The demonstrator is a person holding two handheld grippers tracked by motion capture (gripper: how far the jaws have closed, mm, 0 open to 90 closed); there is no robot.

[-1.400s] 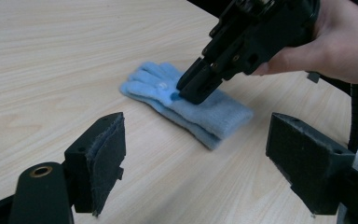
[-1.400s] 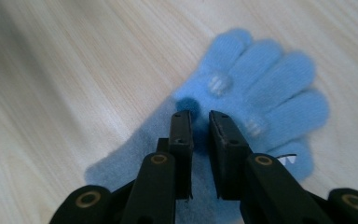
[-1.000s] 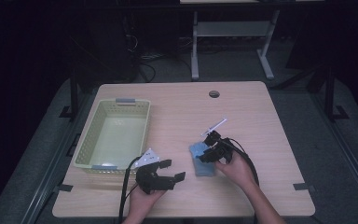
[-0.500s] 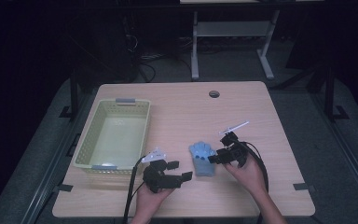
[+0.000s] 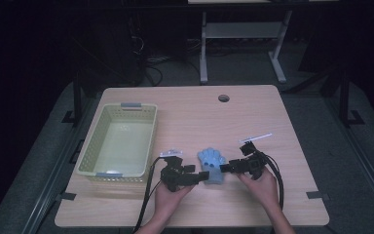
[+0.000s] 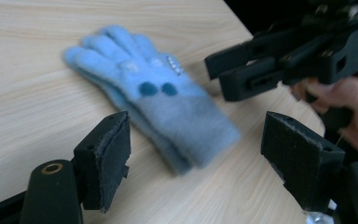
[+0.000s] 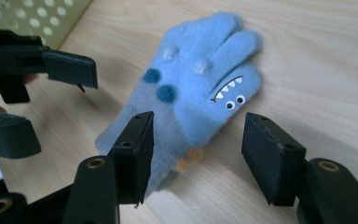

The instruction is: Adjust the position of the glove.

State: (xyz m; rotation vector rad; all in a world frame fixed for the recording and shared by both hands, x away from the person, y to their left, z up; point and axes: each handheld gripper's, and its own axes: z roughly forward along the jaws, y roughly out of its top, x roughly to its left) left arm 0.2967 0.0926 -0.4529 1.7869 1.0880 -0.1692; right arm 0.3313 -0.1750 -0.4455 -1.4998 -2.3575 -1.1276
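Blue glove lay flat on the bench, near the front edge, fingers pointing away from the person, well apart from the yellow basket at the left. Left claw sat at the glove's cuff end, jaws wide, not gripping. Right claw came in from the other side, jaws also wide, tips just beside the glove. Judged the work barely begun: nothing grasped, nothing lifted, the basket held nothing, and if the glove was bound for it, the whole pick and carry remained. From the high view the glove was a small blue patch between two black claws, and I could not tell from there whether either touched it. The left gripper view showed the glove lying clear ahead of the left claw, cuff nearest, with the right claw hovering over its far side; the picture was blurred. The right gripper view showed what the others did not: the glove was a pair stacked, with a stitched toothy face, two dark spots and orange dots near the cuff, and the right claw straddled that cuff without closing.
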